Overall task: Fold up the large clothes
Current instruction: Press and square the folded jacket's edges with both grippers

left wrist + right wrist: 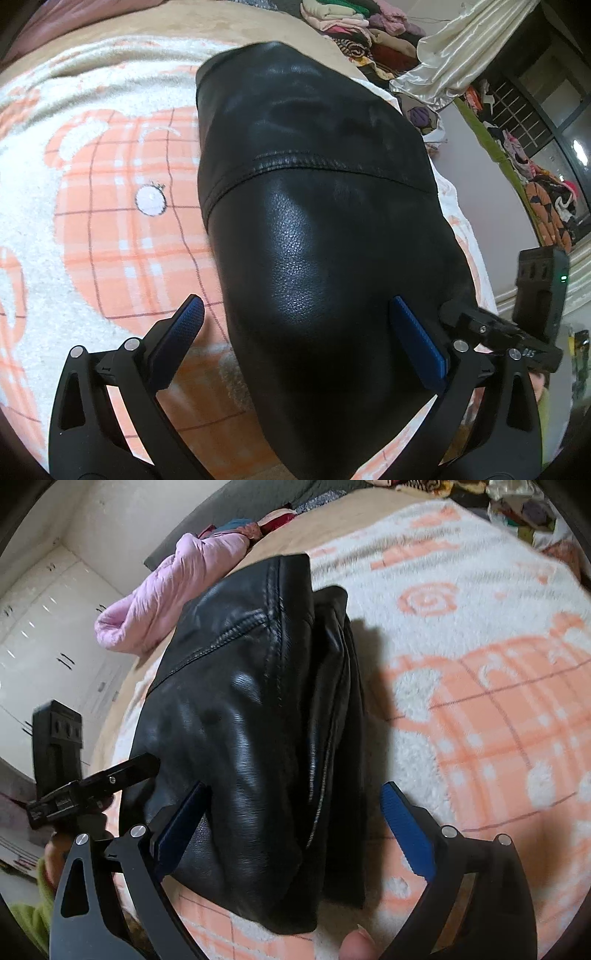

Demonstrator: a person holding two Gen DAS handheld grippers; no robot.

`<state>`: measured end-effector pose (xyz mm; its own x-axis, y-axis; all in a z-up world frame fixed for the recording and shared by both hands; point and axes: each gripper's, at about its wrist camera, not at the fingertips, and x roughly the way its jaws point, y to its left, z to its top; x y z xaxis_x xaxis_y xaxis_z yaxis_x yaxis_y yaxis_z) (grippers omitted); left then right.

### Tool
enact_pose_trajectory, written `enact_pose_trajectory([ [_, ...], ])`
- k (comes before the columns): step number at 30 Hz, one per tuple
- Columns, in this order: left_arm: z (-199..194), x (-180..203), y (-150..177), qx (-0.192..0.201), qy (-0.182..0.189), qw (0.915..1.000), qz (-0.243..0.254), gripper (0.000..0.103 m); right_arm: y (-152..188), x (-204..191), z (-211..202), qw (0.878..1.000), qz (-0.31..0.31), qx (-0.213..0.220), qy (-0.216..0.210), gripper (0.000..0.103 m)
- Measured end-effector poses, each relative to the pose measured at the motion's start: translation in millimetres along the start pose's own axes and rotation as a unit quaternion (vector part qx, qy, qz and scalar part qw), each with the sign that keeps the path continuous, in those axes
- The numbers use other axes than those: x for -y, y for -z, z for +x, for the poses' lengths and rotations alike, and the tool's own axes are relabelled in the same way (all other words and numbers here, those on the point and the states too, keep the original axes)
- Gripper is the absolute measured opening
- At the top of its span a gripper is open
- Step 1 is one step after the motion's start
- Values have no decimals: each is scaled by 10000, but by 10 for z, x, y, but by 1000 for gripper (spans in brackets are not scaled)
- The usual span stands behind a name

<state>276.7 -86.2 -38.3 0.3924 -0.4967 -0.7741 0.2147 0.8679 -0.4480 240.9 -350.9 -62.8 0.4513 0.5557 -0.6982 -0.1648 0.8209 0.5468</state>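
A black leather jacket lies folded into a thick bundle on a fleece blanket with an orange plaid bear print. My left gripper stands wide open over the jacket's near end, its left pad over bare blanket and its right pad above the leather. In the right wrist view the same jacket shows its seams and layered edge. My right gripper is open astride it; neither pad presses the leather. Each view catches the other gripper's black frame at the jacket's side.
A pink padded garment lies past the jacket near the bed's edge. Folded clothes and a cream satin cloth sit at the far end. White cupboards stand off the bed. A fingertip shows at the bottom.
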Motion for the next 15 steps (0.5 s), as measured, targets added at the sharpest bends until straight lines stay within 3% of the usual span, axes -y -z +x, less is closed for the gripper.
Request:
enact_pose_trajectory([
  [4,99,-78,-20,-42,134,9998,-125,95,13,162,127,9971,330,-136,-665,74],
  [9,122,-194,-47,-18,362,9991,-218,94,-35,77,157,9957,217,-98,-890,63],
  [11,60,-214,-87,74,480,9986,-202,81,-63,-6,152,9954,75,-12,-959,58],
  [15,-115,-277,-160,219,198,9995,-119,78,-120,-270,197,9942,-299,121,-1024,51],
])
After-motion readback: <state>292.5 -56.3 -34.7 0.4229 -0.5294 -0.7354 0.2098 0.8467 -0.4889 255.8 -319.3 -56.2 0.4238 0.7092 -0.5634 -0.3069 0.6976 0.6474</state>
